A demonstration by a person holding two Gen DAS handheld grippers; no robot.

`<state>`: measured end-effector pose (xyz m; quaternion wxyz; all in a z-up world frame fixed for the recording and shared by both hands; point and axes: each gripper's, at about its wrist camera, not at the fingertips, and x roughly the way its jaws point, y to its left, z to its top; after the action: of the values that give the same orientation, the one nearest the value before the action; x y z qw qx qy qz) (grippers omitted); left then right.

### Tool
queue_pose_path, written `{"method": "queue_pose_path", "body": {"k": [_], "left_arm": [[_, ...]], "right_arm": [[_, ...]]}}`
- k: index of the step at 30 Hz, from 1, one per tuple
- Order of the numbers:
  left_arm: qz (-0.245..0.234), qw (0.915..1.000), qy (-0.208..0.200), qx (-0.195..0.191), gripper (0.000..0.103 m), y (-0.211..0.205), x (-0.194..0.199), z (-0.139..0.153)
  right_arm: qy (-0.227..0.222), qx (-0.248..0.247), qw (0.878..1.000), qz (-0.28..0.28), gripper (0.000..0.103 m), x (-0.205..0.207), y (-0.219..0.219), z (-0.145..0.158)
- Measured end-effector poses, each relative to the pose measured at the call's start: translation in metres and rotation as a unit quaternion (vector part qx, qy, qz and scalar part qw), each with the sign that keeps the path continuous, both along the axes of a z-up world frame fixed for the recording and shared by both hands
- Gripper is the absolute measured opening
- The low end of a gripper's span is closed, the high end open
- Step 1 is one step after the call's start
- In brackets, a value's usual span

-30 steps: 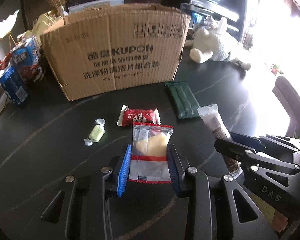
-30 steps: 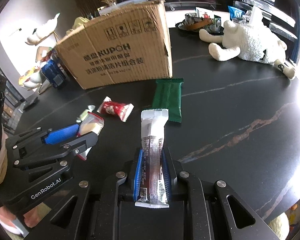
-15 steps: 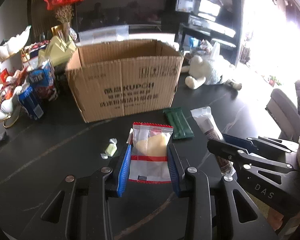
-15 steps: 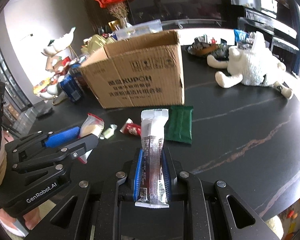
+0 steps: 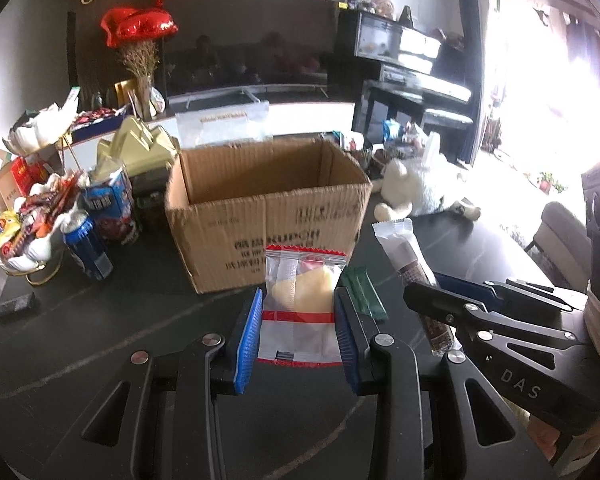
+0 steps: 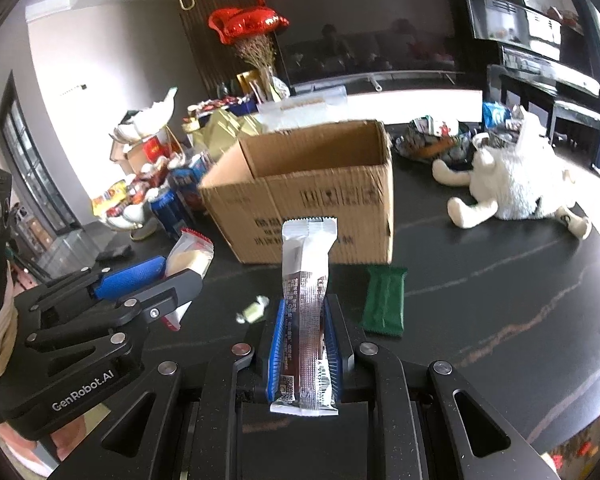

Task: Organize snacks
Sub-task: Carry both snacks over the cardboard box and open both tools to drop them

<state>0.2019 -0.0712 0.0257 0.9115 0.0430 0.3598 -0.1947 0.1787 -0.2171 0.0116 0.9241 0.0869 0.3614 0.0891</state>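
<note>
1. Here, the clear red-edged packet with a pale yellow snack (image 5: 300, 300) sits clamped in the left gripper (image 5: 298, 332), in front of the open brown cardboard box (image 5: 268, 208).
2. The right gripper (image 6: 305, 350) pinches a silver-and-brown snack bar (image 6: 306, 316), also before the box.
3. A green wrapped bar (image 6: 383, 300) lies on the black table (image 6: 500, 280) beside the box.

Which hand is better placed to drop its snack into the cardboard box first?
Probably left: the left gripper holds its clear snack packet directly before the cardboard box. The right gripper, holding the silver snack bar, sits toward the box's corner.
</note>
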Motion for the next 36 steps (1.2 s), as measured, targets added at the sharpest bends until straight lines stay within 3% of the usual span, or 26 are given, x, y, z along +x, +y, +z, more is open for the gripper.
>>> {"method": "queue_pose_path", "body": {"k": [19, 36], "left_arm": [[0.018, 0.9987, -0.047, 0.005, 0.035, 0.013, 0.035, 0.053], [0.025, 0.9987, -0.042, 0.014, 0.035, 0.007, 0.102, 0.060]], "right_arm": [[-0.049, -0.008, 0.999, 0.015, 0.020, 0.044, 0.012, 0.058], [-0.038, -0.018, 0.999, 0.025, 0.020, 0.114, 0.009, 0.063]]}}
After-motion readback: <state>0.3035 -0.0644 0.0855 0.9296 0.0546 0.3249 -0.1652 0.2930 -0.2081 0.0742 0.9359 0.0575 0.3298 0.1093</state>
